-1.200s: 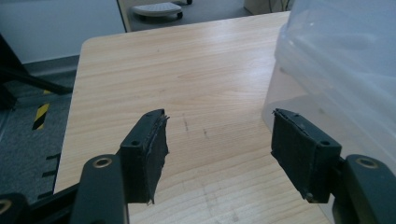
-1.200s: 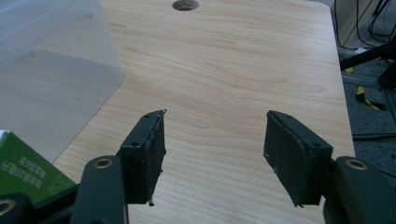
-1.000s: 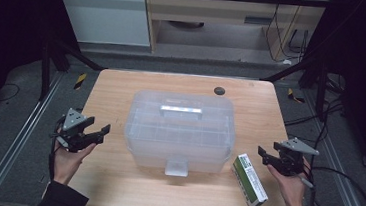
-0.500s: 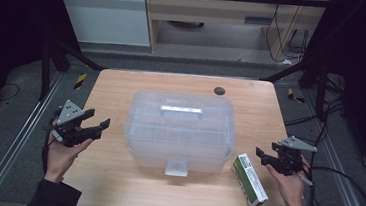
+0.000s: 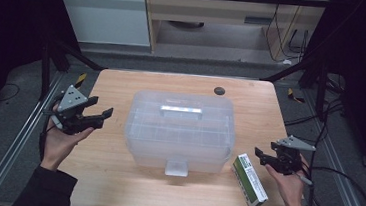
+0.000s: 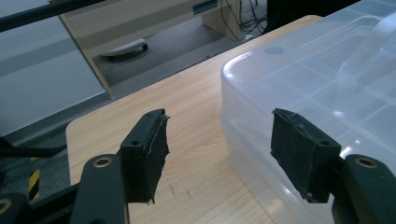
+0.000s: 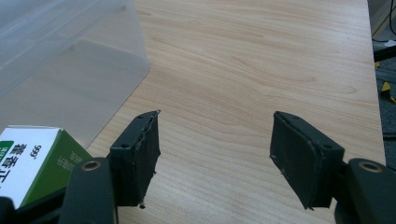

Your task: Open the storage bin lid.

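A: Left gripper [image 5: 99, 111] spread wide, gripping nothing, the plastic box [image 5: 179, 129] just off its right jaw.
B: Right gripper [image 5: 265, 157] also spread, the carton [image 5: 249, 181] just beside its left jaw.

The big box [image 5: 178, 130] is see-through and milky white. The small box [image 5: 249, 181] is green and white. The table [image 5: 114, 177] is light brown wood with stripes. Both grippers [image 5: 97, 111] [image 5: 262, 156] are black.
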Action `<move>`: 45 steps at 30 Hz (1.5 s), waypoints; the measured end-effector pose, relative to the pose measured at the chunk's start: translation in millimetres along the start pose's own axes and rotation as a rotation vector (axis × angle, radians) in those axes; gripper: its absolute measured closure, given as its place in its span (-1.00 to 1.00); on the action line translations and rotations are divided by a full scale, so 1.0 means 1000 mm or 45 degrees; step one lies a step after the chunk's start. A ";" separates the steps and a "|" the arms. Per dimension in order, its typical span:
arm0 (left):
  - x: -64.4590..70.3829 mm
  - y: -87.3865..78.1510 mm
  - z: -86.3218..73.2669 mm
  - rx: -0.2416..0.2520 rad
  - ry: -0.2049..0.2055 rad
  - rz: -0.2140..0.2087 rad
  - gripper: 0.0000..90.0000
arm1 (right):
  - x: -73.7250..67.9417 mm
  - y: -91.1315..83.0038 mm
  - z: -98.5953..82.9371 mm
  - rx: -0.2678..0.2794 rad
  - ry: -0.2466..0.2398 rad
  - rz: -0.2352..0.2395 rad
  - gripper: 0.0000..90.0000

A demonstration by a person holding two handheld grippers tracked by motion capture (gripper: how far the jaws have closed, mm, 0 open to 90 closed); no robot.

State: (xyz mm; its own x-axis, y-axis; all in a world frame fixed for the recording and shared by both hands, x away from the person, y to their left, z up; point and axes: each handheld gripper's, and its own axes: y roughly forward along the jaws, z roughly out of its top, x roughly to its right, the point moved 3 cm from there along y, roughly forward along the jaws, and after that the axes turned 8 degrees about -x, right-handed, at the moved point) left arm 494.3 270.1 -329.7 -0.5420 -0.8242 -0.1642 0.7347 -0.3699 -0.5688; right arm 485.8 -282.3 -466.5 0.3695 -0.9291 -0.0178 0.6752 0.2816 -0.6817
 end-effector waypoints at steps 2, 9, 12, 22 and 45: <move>0.001 -0.001 0.006 -0.009 0.034 -0.012 -0.21 | 0.000 0.000 0.000 -0.005 0.002 0.003 -0.27; 0.005 -0.002 0.026 -0.006 0.119 -0.059 -0.21 | 0.000 0.002 -0.001 -0.019 -0.003 0.003 -0.28; 0.005 -0.002 0.032 -0.008 0.148 -0.089 -0.20 | 0.000 0.002 -0.001 -0.019 -0.004 0.003 -0.28; 0.014 0.007 0.046 -0.054 0.248 -0.192 -0.21 | 0.001 0.003 -0.003 -0.031 -0.010 0.003 -0.29; 0.048 0.031 0.073 -0.146 0.534 -0.321 -0.20 | 0.000 0.008 -0.004 -0.061 -0.035 -0.003 -0.27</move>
State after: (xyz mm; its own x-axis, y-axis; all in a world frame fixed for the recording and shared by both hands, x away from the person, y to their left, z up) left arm 520.5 188.2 -296.4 -0.8316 -0.4633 -0.3063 0.5227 -0.4665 -0.7135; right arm 488.4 -281.3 -475.1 0.3853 -0.9228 0.0035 0.6453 0.2667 -0.7158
